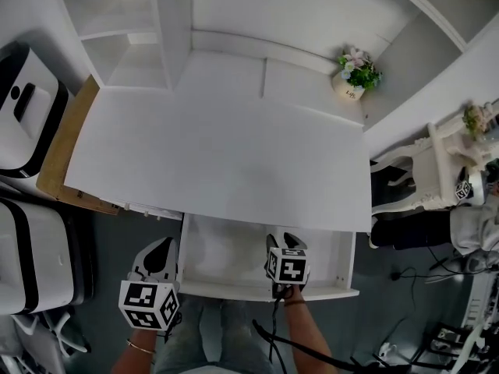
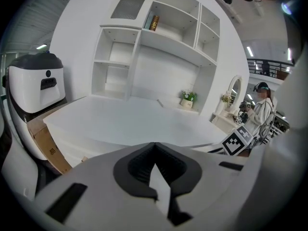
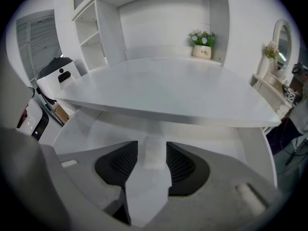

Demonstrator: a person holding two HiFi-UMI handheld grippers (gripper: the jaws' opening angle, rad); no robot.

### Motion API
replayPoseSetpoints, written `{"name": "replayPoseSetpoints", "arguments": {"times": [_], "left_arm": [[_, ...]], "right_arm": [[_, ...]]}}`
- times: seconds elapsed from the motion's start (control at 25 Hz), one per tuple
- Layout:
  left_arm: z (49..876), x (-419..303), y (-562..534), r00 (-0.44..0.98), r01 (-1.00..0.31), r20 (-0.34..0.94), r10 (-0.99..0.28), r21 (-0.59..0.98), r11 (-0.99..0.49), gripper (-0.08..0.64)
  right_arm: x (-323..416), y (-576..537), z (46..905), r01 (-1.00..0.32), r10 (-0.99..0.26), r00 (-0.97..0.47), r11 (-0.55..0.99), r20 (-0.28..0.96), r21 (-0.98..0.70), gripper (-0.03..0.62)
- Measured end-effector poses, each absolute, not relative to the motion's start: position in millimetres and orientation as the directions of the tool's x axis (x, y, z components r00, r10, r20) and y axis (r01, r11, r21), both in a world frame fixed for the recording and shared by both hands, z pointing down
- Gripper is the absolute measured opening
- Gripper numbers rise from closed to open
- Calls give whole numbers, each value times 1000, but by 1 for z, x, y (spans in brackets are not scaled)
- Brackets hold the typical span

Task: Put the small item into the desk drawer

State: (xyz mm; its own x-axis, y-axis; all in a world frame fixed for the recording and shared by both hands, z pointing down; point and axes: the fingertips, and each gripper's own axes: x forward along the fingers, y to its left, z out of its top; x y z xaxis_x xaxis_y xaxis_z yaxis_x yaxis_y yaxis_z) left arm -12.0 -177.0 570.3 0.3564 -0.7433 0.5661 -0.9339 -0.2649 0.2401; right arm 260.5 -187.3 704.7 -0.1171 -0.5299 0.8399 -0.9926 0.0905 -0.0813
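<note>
The white desk (image 1: 218, 154) fills the view, its hutch shelves at 12 o'clock and a potted plant (image 1: 357, 72) at 1 o'clock. The drawer (image 1: 234, 290) stands pulled out at 6 o'clock, right in front of you.

Your right gripper (image 1: 284, 240) hangs over the drawer's middle with its jaws spread wide and nothing pressed by the pads (image 3: 120, 160). Between them, a pale small item (image 3: 154, 153) appears to lie on the drawer floor, which suggests it has been let go.

Your left gripper (image 1: 160, 254) waits at 7 o'clock, outside the drawer's left wall, jaws closed and empty, likely kept out of the way.

Mind the desk's front edge just above the right gripper. Open room lies upward and toward you.
</note>
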Motion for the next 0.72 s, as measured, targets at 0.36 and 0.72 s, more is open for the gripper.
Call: {"name": "replayPoseSetpoints", "arguments": {"times": [0.36,0.72], "left_arm": [[536,13,-182,414,-910,508,-755,253,-328,-3],[492,48,-180,491,-871,428,-759,275,-408,-3]], "right_arm": [[264,-172,633,-994,-635,-109,75,765,-79,161],[280,-147,542,-999,-770,-40,9,636,-53,11]]}}
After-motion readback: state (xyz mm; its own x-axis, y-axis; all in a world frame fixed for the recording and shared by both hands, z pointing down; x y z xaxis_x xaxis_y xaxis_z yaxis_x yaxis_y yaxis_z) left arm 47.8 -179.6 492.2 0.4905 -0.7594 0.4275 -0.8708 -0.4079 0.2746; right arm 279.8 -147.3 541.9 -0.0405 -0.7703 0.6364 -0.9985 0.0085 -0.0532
